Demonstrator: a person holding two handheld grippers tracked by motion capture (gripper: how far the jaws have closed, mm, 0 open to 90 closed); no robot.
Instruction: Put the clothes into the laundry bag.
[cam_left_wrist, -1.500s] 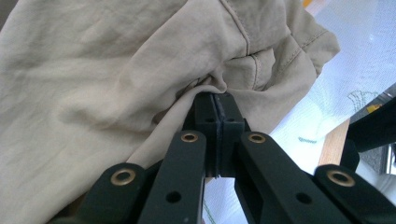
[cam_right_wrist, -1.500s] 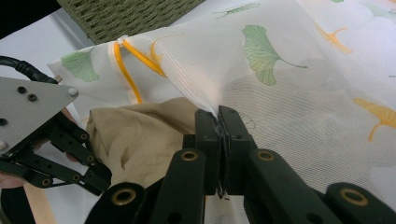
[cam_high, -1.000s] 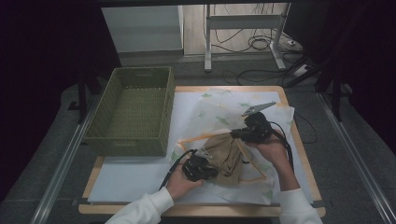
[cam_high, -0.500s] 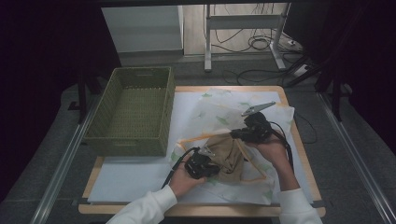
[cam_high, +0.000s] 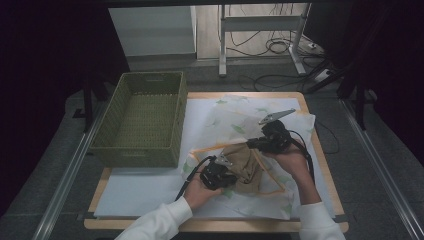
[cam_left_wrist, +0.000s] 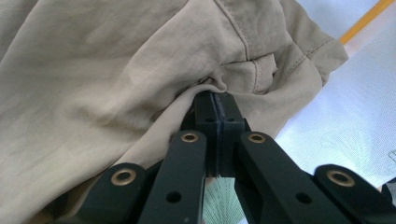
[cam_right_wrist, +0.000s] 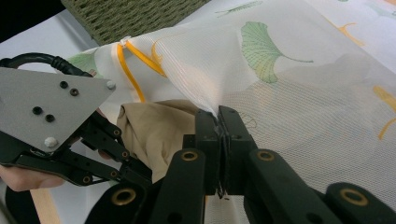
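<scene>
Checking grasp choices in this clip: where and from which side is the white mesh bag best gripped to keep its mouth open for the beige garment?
Probably the upper lip of the mesh bag, beside its orange trim, approached from the open mouth. There the right tool pinches thin mesh, tenting it above the beige garment held by the left tool.

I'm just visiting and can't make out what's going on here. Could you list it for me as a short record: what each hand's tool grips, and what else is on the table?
Work in hand: putting a beige garment into a white mesh bag with green leaf print and orange trim
Left gripper: jaws shut, pinching a fold of the garment
Right gripper: jaws shut on the mesh bag's edge, lifting it
Also on the table: a green woven basket, at the left, nothing in it
</scene>
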